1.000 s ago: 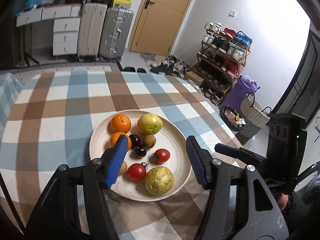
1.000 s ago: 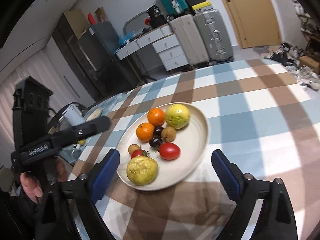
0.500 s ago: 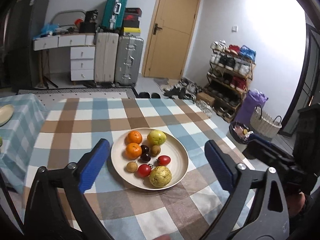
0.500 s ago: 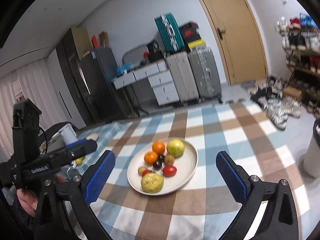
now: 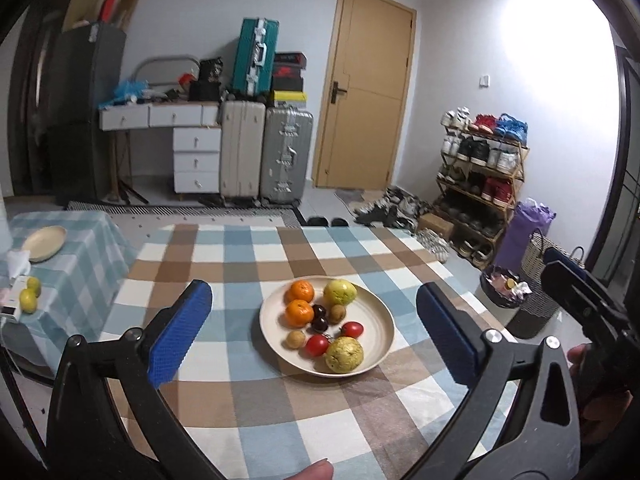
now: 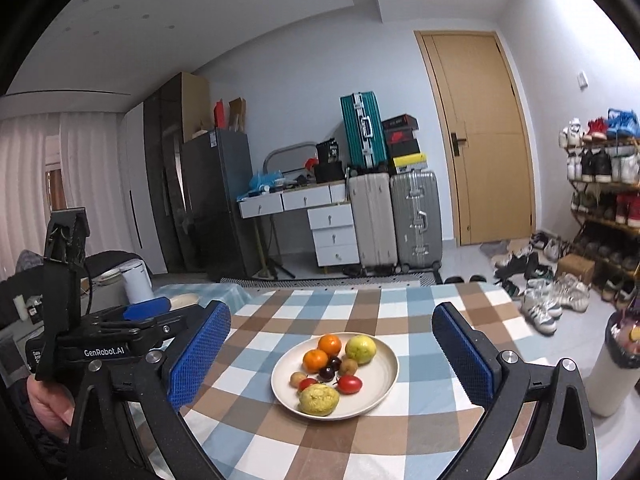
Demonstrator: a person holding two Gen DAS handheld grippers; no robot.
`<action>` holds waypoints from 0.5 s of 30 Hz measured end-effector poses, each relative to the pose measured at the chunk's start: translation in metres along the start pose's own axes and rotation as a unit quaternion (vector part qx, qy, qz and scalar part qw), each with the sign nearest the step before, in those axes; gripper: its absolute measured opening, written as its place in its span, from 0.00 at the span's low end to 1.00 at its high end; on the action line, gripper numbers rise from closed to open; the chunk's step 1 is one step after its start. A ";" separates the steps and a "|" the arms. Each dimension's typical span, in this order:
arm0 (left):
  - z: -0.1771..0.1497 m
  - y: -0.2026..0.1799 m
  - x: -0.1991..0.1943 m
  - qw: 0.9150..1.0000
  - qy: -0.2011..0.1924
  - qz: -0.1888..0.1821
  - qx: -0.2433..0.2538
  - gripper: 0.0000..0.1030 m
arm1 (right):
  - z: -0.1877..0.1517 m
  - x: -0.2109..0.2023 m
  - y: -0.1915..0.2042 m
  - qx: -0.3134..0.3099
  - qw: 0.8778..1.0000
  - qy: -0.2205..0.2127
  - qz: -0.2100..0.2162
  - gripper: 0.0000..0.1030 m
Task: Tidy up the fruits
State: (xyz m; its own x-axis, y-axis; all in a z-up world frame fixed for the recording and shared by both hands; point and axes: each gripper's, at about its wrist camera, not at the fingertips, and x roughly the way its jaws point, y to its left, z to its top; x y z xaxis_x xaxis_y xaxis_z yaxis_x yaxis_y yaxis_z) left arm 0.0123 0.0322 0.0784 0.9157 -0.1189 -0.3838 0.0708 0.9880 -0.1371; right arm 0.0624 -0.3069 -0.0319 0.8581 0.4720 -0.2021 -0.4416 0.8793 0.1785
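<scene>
**Both grippers pulled back from a filled plate**

On the side desk at far left lie a spare plate (image 5: 43, 242) and two yellow-green fruits (image 5: 29, 295). The left gripper (image 5: 316, 334) has drawn back and risen within the last second; its jaws, then narrowed low over the fruit, now stand wide open and hold nothing. On the checked desk (image 5: 248, 392) the round plate (image 5: 378, 322) carries two oranges (image 5: 300, 303), two yellow-green guavas (image 5: 340, 293), two tomatoes (image 5: 334, 338), dark plums and small brown fruits, none disturbed. The right gripper (image 6: 332, 362) has likewise retreated, its jaws open and empty. The withdrawal suggests the plate's arrangement is finished, though the fruits on the side desk may remain to be gathered.
</scene>
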 end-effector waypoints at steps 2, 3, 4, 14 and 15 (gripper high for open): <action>-0.001 0.001 -0.007 1.000 -0.007 0.016 0.004 0.99 | 0.000 -0.005 0.004 -0.008 1.000 -0.005 -0.004 1.00; -0.001 0.000 -0.011 1.000 -0.009 0.025 0.006 0.99 | -0.001 -0.007 0.007 -0.013 1.000 -0.006 -0.007 1.00; -0.001 0.001 -0.013 1.000 -0.011 0.027 0.008 0.99 | -0.001 -0.010 0.008 -0.017 1.000 -0.008 -0.009 1.00; -0.023 0.006 -0.032 0.996 -0.063 0.067 0.012 0.99 | -0.014 -0.023 0.017 -0.050 0.998 -0.021 -0.032 1.00; -0.026 0.007 -0.031 0.996 -0.061 0.070 0.013 0.99 | -0.016 -0.023 0.018 -0.054 0.998 -0.021 -0.035 1.00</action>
State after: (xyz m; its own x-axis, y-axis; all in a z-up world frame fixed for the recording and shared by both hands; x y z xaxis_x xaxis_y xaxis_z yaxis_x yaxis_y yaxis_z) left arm -0.0262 0.0398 0.0655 0.9584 0.0319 -0.2837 -0.0528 0.9964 -0.0663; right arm 0.0308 -0.3008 -0.0398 0.8966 0.4089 -0.1699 -0.4047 0.9125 0.0601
